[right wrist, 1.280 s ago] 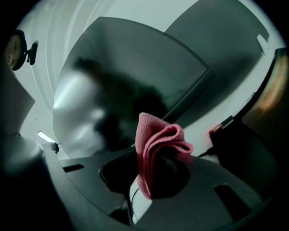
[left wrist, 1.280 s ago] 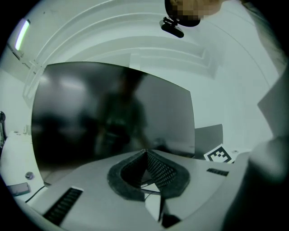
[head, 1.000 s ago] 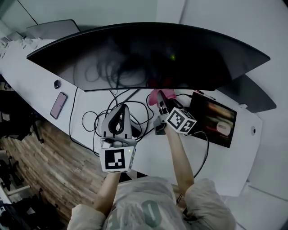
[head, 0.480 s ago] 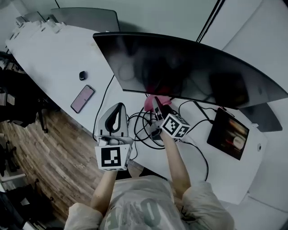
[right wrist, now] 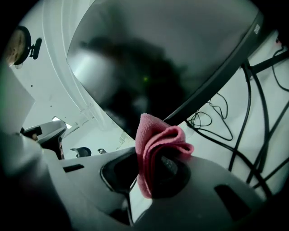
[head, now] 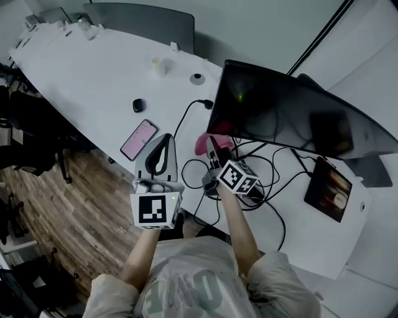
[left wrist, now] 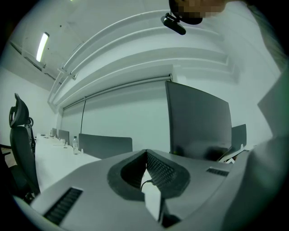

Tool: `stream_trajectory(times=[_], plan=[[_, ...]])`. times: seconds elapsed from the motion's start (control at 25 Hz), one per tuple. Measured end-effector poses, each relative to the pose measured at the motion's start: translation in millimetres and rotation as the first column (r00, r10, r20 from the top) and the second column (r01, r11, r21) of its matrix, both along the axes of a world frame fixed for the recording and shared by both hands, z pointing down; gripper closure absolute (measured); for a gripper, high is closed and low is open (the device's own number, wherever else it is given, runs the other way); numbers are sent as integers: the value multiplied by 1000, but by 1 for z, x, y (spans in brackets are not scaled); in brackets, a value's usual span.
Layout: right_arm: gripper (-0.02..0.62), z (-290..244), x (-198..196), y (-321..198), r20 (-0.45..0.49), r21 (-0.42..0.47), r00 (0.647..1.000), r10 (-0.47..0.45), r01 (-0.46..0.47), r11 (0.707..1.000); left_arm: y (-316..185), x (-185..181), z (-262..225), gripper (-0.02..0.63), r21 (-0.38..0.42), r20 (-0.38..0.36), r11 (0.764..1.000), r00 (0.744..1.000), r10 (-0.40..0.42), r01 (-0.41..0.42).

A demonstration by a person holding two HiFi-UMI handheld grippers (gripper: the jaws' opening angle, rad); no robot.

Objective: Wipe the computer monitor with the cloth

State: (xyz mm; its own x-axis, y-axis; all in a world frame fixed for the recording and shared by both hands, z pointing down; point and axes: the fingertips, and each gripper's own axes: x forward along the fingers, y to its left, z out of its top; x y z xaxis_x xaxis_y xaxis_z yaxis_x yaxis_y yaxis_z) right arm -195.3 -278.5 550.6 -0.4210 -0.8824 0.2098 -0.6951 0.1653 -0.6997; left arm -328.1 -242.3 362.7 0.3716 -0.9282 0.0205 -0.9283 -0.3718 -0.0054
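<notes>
An office or meeting room is indicated. A long white desk [head: 93, 81] is seen running along the wall, and a wide curved monitor [head: 292, 118] is set on it above a tangle of black cables [head: 261, 168]. A phone [head: 138, 140] and a tablet [head: 328, 189] are laid on the same surface. Grey divider panels [head: 143, 18] are fixed along the far edge of the desk. A high-backed office chair [left wrist: 20, 149] with a headrest is shown in the left gripper view, under a ceiling strip light [left wrist: 42, 46]. The wood-plank floor [head: 56, 217] is visible beside the desk.
</notes>
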Motion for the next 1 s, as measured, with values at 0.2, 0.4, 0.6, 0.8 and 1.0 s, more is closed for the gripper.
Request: stream_trajectory(times=[0.2, 0.4, 0.6, 0.8, 1.0], plan=[[541, -1, -28, -4, 20, 2, 1000, 4, -4, 1000, -8, -30, 2, 591, -6, -2, 1000, 1000, 8, -8], [540, -3, -34, -8, -10, 15, 999, 40, -40, 999, -16, -41, 4, 591, -5, 8, 999, 999, 37, -37], [541, 0, -35, -7, -26, 20, 997, 67, -67, 998, -20, -42, -2, 591, -3, -26, 998, 997, 67, -67], [541, 8, -46, 7, -32, -27, 995, 94, -95, 995, -22, -53, 5, 591, -24, -26, 996, 996, 81, -82], [541, -7, -85, 27, -32, -21, 999, 7, -7, 1000, -21, -58, 11, 591, -37, -74, 997, 995, 66, -68]])
